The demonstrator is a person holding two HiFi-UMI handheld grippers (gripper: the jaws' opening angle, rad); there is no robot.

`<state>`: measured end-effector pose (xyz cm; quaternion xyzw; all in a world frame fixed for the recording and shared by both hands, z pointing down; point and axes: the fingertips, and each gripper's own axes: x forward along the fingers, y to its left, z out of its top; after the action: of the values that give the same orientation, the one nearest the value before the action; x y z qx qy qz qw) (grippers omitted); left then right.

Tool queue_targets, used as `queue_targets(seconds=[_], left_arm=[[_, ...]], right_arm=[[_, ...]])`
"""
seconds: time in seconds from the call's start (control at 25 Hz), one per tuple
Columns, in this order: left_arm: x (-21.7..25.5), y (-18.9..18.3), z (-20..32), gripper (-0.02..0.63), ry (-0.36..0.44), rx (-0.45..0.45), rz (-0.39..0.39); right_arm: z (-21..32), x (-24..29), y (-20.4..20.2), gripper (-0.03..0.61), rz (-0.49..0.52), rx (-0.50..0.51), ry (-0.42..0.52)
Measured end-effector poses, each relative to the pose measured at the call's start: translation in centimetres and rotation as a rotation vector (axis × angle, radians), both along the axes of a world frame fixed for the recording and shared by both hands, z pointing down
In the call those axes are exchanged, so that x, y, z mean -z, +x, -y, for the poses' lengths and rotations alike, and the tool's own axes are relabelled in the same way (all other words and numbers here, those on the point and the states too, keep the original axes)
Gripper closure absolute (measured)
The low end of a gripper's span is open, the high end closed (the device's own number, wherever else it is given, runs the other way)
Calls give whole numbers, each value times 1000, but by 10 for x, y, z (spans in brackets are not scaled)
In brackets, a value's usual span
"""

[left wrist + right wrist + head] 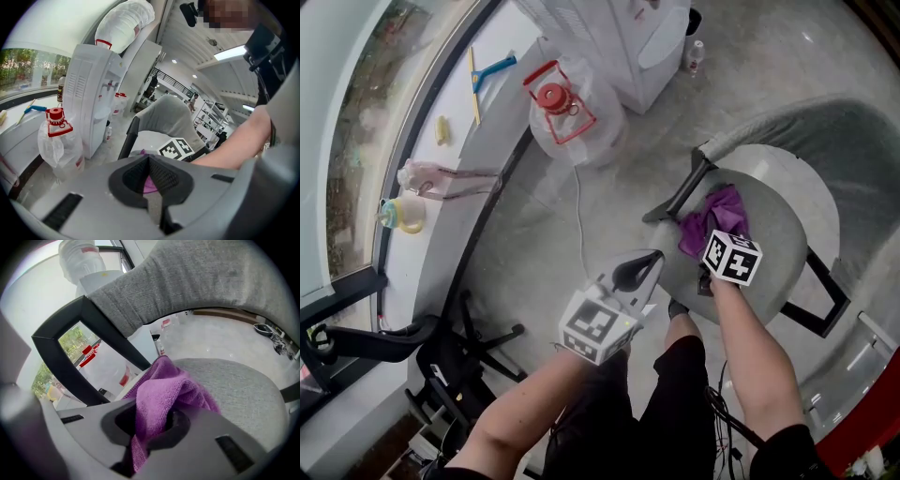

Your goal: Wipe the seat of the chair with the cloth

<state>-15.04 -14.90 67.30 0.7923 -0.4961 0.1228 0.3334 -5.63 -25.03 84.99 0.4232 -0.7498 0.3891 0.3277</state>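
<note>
The chair's round grey seat (783,220) is at the right of the head view, with its grey backrest (197,277) curving behind. A purple cloth (712,216) lies bunched on the seat's near-left part. My right gripper (724,248), under its marker cube, is shut on that purple cloth (164,390); the fabric spills between the jaws onto the grey seat (239,380). My left gripper (639,270) hovers beside the seat's left edge, apart from it. In its own view the left gripper (149,161) is shut with nothing held.
A black armrest frame (70,319) rises at the seat's left. On the floor stand a clear water jug with red cap (558,98) and a white dispenser (628,37). A squeegee (487,73) lies on the window sill. A black office chair base (459,347) is at lower left.
</note>
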Motion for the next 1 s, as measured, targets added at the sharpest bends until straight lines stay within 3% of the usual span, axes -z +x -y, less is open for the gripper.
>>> queue_targets(seconds=[0.28, 0.48, 0.68, 1.0], left_arm=[[2, -10, -5, 611, 0, 12, 5], [8, -13, -6, 611, -3, 4, 15], [23, 11, 8, 611, 13, -41, 9], [47, 76, 39, 611, 46, -149, -15]], right_arm=[[-2, 7, -50, 549, 86, 106, -7], [4, 40, -58, 549, 184, 78, 32], [17, 86, -20, 549, 218, 1, 107], [43, 131, 92, 549, 156, -160, 213]])
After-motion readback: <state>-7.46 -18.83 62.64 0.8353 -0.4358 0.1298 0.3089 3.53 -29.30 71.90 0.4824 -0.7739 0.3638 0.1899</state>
